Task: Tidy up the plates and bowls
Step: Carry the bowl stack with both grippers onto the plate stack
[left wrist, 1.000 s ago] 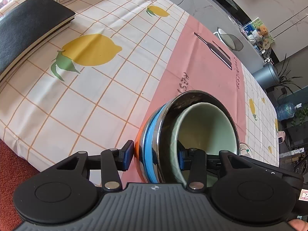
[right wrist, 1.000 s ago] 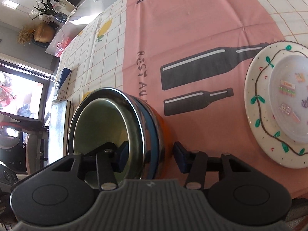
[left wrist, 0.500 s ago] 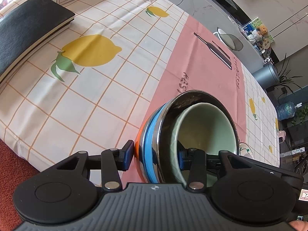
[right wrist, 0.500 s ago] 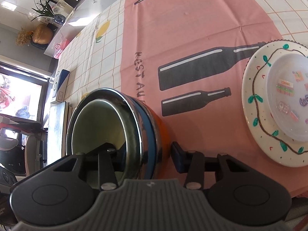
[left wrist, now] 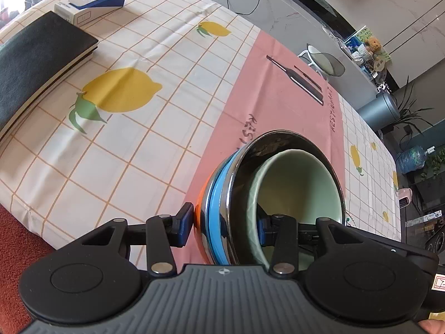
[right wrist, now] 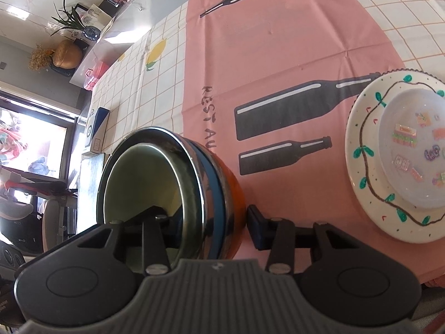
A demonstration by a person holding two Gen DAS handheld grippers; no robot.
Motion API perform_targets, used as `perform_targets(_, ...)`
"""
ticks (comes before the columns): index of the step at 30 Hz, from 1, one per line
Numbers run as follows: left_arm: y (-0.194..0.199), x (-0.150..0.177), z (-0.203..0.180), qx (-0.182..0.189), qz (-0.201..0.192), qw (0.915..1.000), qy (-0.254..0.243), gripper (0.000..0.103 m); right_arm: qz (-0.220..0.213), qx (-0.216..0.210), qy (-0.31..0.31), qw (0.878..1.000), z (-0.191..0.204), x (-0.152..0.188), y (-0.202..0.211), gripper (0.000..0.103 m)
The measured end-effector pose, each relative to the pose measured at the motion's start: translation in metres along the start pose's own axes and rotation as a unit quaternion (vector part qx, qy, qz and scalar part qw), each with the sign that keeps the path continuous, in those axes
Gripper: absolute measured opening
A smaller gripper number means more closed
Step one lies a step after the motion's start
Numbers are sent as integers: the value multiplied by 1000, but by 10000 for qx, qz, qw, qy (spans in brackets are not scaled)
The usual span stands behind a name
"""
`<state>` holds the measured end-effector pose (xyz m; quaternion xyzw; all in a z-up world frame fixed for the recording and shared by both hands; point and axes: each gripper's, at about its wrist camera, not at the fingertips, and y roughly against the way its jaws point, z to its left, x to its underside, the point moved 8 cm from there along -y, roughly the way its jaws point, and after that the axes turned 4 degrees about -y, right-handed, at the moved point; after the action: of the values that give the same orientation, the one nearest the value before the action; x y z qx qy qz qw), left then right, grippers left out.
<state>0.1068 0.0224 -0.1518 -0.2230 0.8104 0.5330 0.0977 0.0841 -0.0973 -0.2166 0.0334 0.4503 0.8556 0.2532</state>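
Note:
A stack of nested bowls (left wrist: 219,194) stands on the pink strip of the tablecloth: orange outermost, then blue, then steel, with a pale green bowl (left wrist: 300,183) innermost. My left gripper (left wrist: 224,225) is shut on the stack's near wall, one pad against the orange side and the other inside the green bowl. From the opposite side my right gripper (right wrist: 210,220) clamps the same stack (right wrist: 219,172), its outer pad touching the orange bowl. To the right lies a white plate (right wrist: 364,167) with a green vine pattern. A clear sticker-covered dish (right wrist: 411,150) rests on it.
A black notebook (left wrist: 36,64) and a white-and-blue box (left wrist: 91,2) lie at the far left of the lemon-print cloth. The table's near edge drops to a red floor (left wrist: 11,250). A person's fingertip (left wrist: 431,327) shows at the lower right corner.
The right gripper's outer finger has closed the small gap and now touches the orange bowl. The left gripper and the bowl stack have stayed in place.

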Motion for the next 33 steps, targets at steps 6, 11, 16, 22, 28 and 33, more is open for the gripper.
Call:
perform_targets(6, 6, -3, -42, 99, -91, 9994, -308, 49, -234, -124, -46, 9996, -10, -11, 33, 44)
perform_targets(11, 1, -2, -86, 257, -84, 9980, -569, 49, -489, -168, -170, 9985, -32, -26, 70, 44)
perform_targets(16, -13, 4, -131, 464, 19, 9960, -769, 49, -662, -81, -299, 9973, -59, -41, 106, 44)
perform_targets(22, -42, 19, -167, 724, 294, 9937, -806, 49, -869, 180, -463, 9950, -99, -56, 135, 44)
perform_targets(28, -64, 32, -180, 690, 490, 9932, -802, 49, -780, 285, -681, 9942, -135, -61, 139, 44)
perform_targets(33, -75, 37, -182, 654, 603, 9929, -786, 49, -706, 319, -759, 9941, -150, -65, 132, 44)
